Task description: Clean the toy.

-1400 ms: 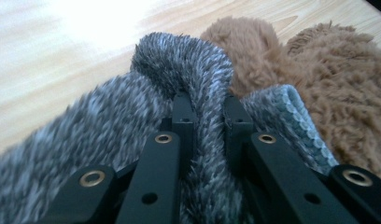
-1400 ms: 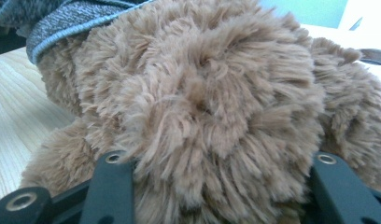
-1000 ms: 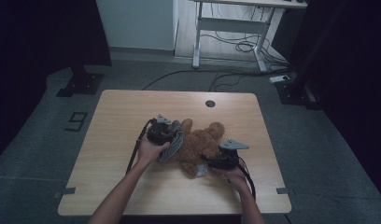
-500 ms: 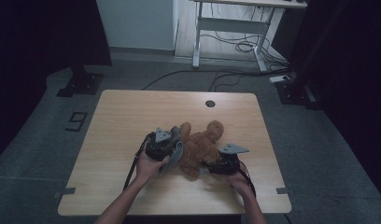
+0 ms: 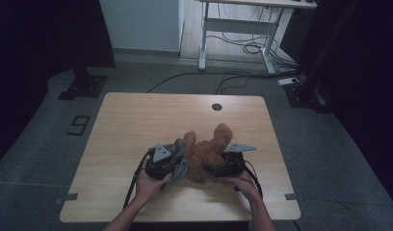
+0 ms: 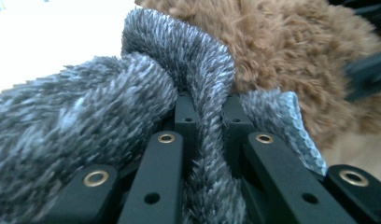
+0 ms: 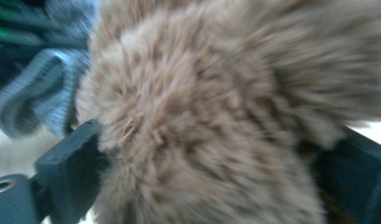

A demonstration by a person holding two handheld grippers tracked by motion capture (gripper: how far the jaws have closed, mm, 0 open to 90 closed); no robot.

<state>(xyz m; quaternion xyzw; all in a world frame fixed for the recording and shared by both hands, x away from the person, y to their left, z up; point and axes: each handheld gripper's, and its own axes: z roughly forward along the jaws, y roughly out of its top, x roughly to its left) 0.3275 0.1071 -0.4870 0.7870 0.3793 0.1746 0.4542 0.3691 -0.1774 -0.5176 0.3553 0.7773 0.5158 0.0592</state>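
On the left of the high view, the left tool is lying low over the wooden bench, carried by the person's left hand. Its jaws are clamping tight on a fold of a grey fuzzy cloth, which is bunching up to the left of the jaws and running down between them in the left gripper view; a ribbed pale-blue edge of that cloth is showing at the right jaw. The cloth is pressing against the brown plush toy, which is lying on the bench near its front edge, between the two tools. On the right, the right tool is sitting against the toy's right side in the right hand. Its jaws have just been opening and are standing wide, with the toy's fur bulging between them
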